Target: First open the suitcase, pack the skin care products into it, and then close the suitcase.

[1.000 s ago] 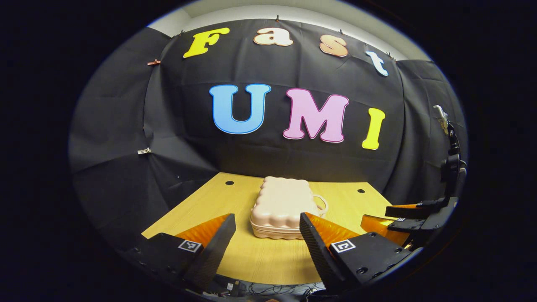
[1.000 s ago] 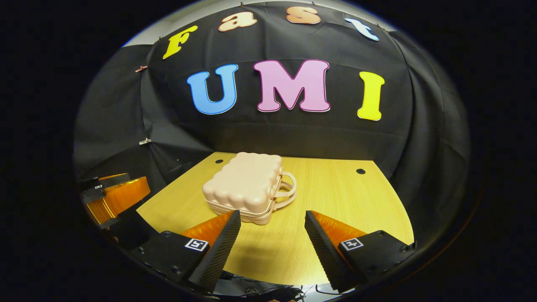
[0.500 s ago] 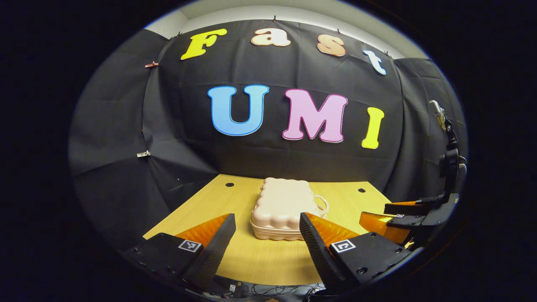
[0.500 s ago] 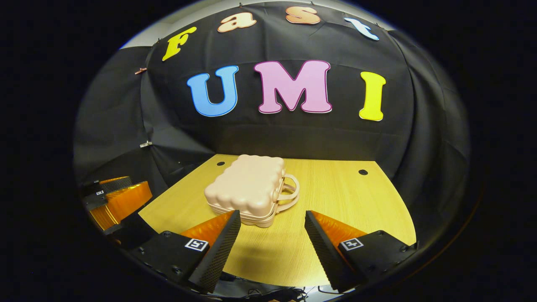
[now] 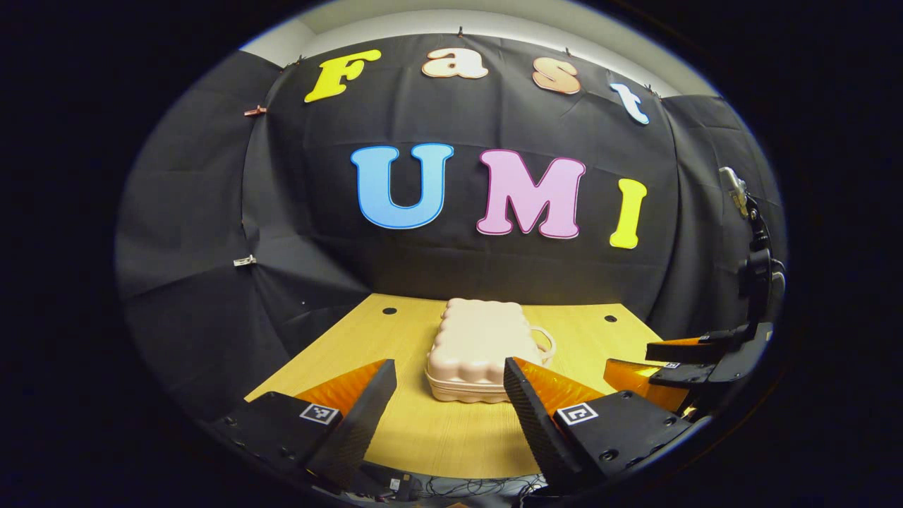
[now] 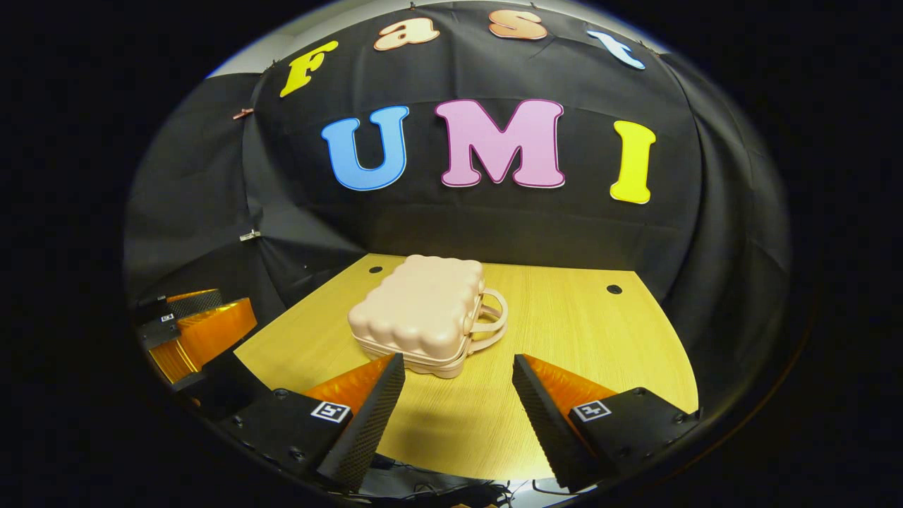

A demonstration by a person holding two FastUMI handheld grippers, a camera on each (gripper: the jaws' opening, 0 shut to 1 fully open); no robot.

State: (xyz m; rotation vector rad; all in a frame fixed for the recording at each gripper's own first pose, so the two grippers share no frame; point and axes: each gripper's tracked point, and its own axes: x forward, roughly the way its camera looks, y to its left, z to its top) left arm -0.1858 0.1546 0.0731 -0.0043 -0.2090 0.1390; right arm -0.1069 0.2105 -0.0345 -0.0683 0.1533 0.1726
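Left gripper view: right finger (image 5: 525,381) hides the closed suitcase's (image 5: 473,346) lower-right corner; both grippers' jaws gape empty, bare table (image 6: 592,331) at frame right.

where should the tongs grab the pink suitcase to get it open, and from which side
Judging from the right gripper view, take the upper loop of the handle on the suitcase, coming from its right side. The case lies flat and shut on the table, its bumpy lid offers no narrow edge, and the two handle loops stick out clear. The open right tongs look nearer that side.
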